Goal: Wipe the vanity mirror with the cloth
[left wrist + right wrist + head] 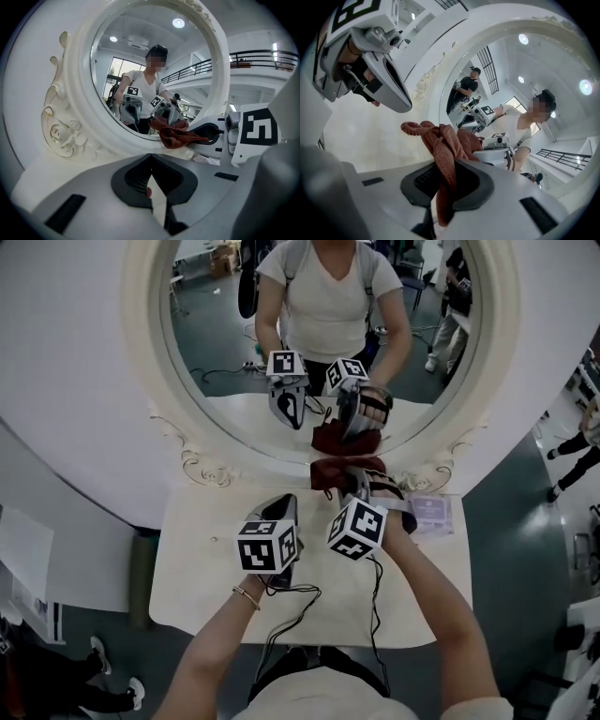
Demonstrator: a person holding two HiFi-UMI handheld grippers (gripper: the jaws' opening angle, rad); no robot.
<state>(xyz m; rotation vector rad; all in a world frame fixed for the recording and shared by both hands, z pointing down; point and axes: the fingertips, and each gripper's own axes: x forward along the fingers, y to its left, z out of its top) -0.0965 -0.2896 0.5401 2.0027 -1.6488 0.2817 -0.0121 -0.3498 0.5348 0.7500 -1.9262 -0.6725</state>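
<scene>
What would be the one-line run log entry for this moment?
right gripper: shut on cloth | cloth: at mirror lower rim | left gripper: shut, empty, over table

Cream vanity table (202, 577), white wall (66, 371) behind, dark grey floor (511, 549), round ceiling lights (524, 39), railed balcony (262, 55)
</scene>
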